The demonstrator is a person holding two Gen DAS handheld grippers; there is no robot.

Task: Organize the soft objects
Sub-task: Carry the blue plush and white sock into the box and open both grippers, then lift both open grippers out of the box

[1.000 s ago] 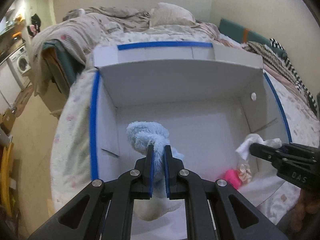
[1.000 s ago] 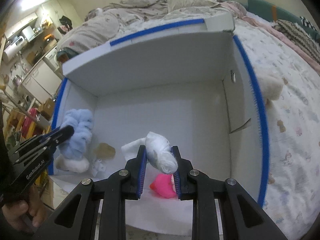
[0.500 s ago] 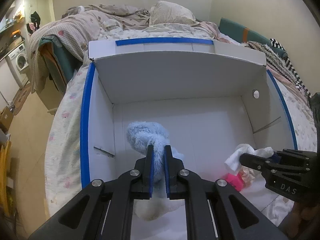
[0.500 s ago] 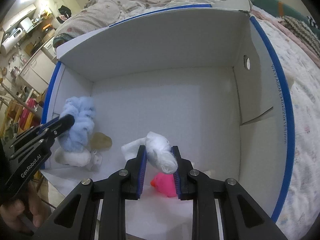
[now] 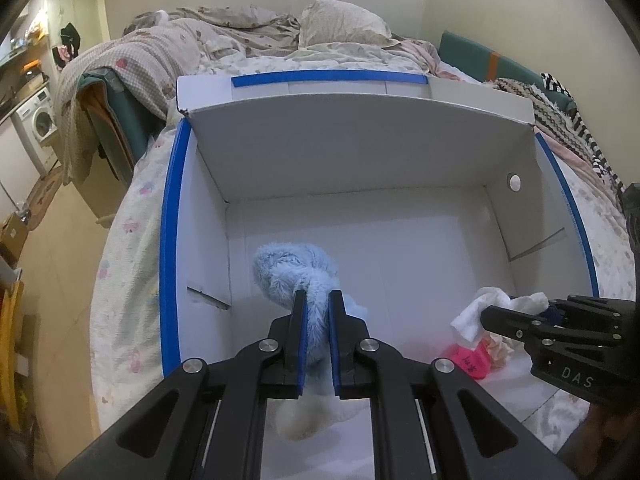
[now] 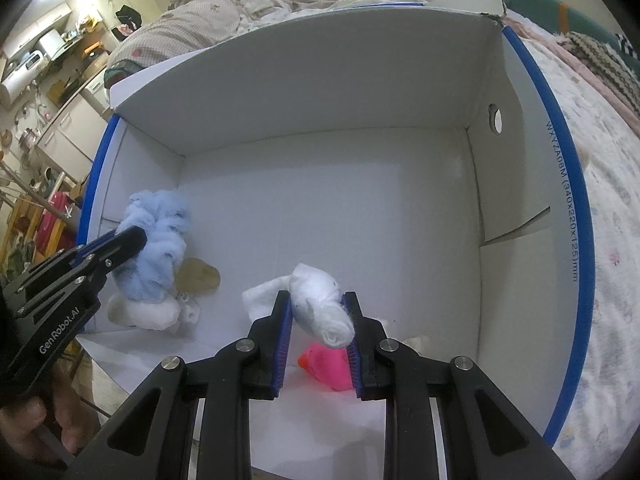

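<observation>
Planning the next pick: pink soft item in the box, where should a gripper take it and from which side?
Probably its exposed pointed end. The pink item lies low on the box floor, partly hidden under the white cloth in the right gripper. Come from above once that gripper clears; the near wall blocks a side approach.

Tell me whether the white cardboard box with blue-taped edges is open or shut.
Open. The white cardboard box with blue-taped edges has no lid over it, and its floor and a fluffy light-blue plush toy inside are visible.
</observation>
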